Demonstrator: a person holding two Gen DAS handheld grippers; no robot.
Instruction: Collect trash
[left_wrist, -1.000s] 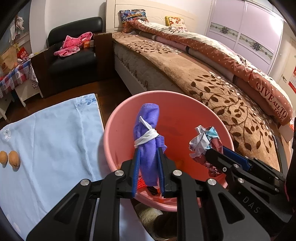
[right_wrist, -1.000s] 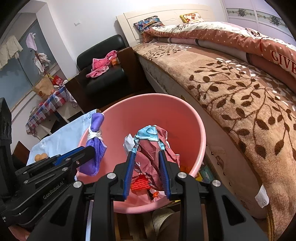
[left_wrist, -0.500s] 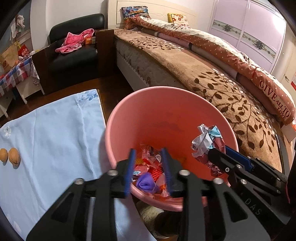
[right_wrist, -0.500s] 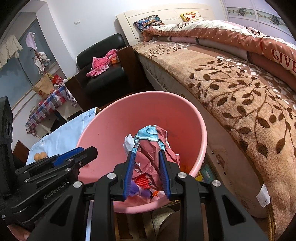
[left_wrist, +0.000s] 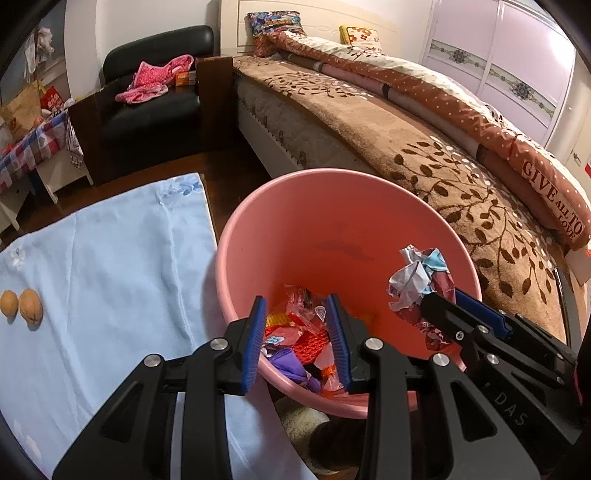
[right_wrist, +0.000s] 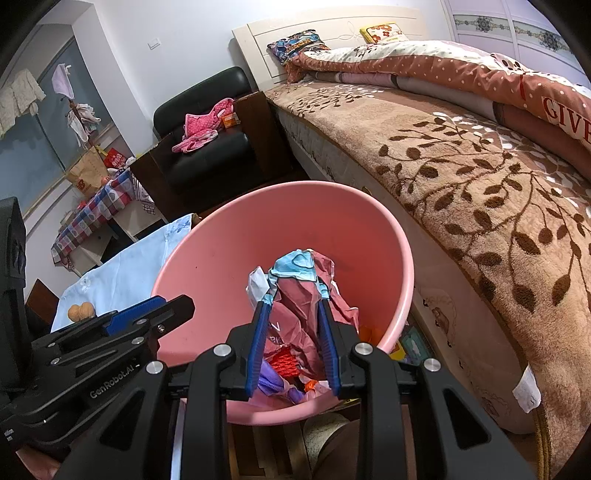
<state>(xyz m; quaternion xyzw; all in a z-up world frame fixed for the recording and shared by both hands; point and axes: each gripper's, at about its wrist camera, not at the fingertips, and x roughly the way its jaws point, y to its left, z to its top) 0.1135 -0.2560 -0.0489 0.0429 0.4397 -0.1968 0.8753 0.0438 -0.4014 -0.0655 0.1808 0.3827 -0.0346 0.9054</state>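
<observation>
- Above the round pink plastic bin (left_wrist: 240, 236), which stands between the pale blue cloth-covered surface (left_wrist: 110, 277) and the bed with the brown leaf-patterned blanket (left_wrist: 424, 155), both tongs hang over the open mouth.
- The left tongs (left_wrist: 298, 341) stand wide with nothing between the blue pads; the jaws have just been opening. The soft purple fabric bundle (left_wrist: 286, 363) lies on the heap of wrappers at the bin bottom.
- The right tongs (right_wrist: 292, 334) stand narrow, clamped on the crumpled maroon, pale blue and white paper wad (right_wrist: 301, 291), which hangs over the inside of the bin, clear of the wall.
- Handling judgement: the wad looks light and springy. It compresses under the pads and should fall freely once released. A loose flap may catch on a pad. Hold such a wad across its dense middle, not by a loose edge.
- The red and clear plastic wrappers (left_wrist: 306, 314) in the bin look thin and slippery; pinch a bunched fold if any need shifting.
- Two brown walnut-like items (left_wrist: 22, 308) rest on the surface, well apart from the bin. Whether they count as trash cannot be told.
- Hidden: the floor of the bin under the heap, the near rim behind the tongs, and the pale object below the bin, which is cut off and cannot be identified.
</observation>
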